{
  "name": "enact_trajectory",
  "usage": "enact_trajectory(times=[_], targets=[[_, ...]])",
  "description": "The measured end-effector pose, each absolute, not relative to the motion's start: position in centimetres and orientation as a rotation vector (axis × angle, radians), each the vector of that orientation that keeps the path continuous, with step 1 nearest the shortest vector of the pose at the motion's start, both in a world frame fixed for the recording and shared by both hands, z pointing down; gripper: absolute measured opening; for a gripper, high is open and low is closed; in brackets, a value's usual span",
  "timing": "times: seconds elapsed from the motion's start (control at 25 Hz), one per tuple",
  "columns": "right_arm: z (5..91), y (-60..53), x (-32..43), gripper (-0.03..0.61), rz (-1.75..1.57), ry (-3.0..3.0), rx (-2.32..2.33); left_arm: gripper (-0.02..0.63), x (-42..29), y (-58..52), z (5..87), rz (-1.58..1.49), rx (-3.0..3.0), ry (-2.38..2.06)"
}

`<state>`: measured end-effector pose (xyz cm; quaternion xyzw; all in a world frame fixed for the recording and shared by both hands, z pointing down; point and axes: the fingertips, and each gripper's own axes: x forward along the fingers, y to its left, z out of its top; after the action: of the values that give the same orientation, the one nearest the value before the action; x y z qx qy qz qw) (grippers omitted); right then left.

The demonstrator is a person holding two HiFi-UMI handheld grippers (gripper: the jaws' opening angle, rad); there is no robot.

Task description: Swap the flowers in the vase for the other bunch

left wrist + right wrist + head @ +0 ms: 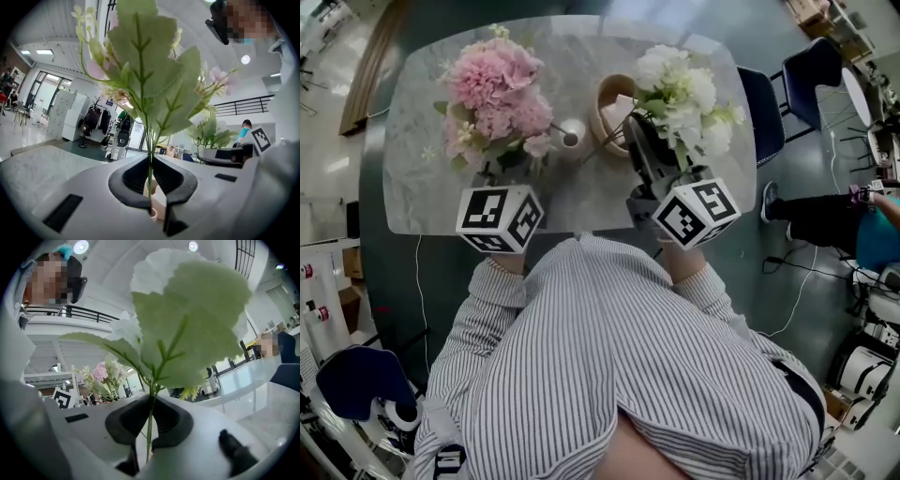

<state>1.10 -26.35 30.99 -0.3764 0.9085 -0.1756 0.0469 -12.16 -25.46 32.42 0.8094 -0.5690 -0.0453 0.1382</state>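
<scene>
We note the pink bunch [497, 94] clamped by its thin stems in our left gripper [151, 187], and the white bunch [684, 94] likewise in our right gripper [151, 427], both over the marble table [422, 187]. In the head view blooms hide both jaw tips. The small white vase [573, 133] between the bunches is partly covered.

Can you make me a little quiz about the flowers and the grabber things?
1. True or false: the left gripper is shut on the stems of the pink flowers.
2. Which bunch does the right gripper hold? A) white flowers B) red flowers C) yellow flowers
3. Fill in the gap: on the table, the small white thing beside the basket is a ____.

Key: 1 true. 2 A. 3 vase.
</scene>
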Motion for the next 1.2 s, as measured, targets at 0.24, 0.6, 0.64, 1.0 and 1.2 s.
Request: enact_trajectory(times=[0.24,0.6,0.64,1.0,1.2], targets=[[30.3,-26.6,0.4,0.023,-0.499,2.786,-1.101,0.034,-13.0,-24.7,31.7,-0.156,2.334,-1.682],[28.8,-28.8,1.3,0.023,-0.463,2.824,-1.028,0.032,-12.6,-24.8,30.6,-0.168,2.277,-1.767],[28.8,-28.8,0.9,0.024,-0.455,2.834,-1.018,0.032,-12.9,-24.7,30.8,-0.168,2.268,-1.777],[28.3,-31.6,1.7,0.023,-0.439,2.882,-0.963,0.032,-12.9,-24.8,31.4,-0.143,2.176,-1.849],[28.8,-33.2,2.8,0.023,-0.419,2.913,-0.961,0.034,-12.2,-25.2,32.2,-0.136,2.124,-1.865]])
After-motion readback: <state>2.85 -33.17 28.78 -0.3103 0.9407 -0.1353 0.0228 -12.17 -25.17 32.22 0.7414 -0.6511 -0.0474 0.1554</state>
